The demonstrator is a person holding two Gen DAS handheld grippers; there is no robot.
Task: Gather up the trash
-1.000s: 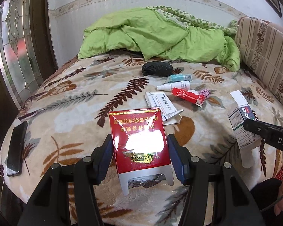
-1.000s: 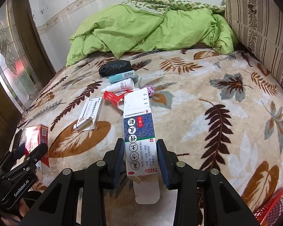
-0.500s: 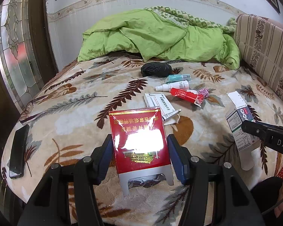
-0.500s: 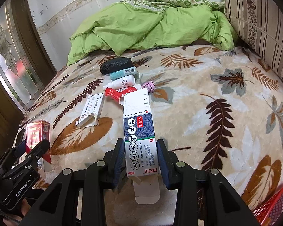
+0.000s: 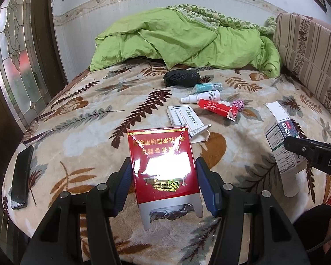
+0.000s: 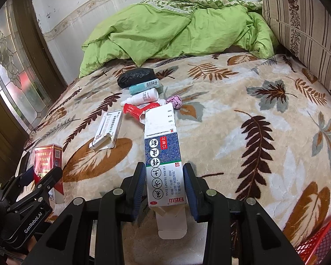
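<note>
My left gripper (image 5: 163,176) is shut on a red cigarette pack (image 5: 162,163), held above the near edge of the bed; the same pack (image 6: 46,159) shows at the left of the right wrist view. My right gripper (image 6: 163,181) is shut on a tall blue-and-white medicine box (image 6: 162,154) with both end flaps open; that box (image 5: 282,145) appears at the right of the left wrist view. Further up the leaf-patterned blanket (image 6: 242,114) lie a white box (image 5: 185,121), a red box (image 5: 218,108), a white spray bottle (image 5: 203,97), a teal tube (image 5: 207,87), a pink crumpled wad (image 5: 238,105) and a black bag (image 5: 181,78).
A green quilt (image 5: 183,39) is heaped at the head of the bed. A striped cushion (image 6: 304,22) lines the right side. A black phone (image 5: 22,167) lies near the left edge, by a glass-panelled door (image 5: 15,50). A red mesh basket (image 6: 322,240) sits at the lower right.
</note>
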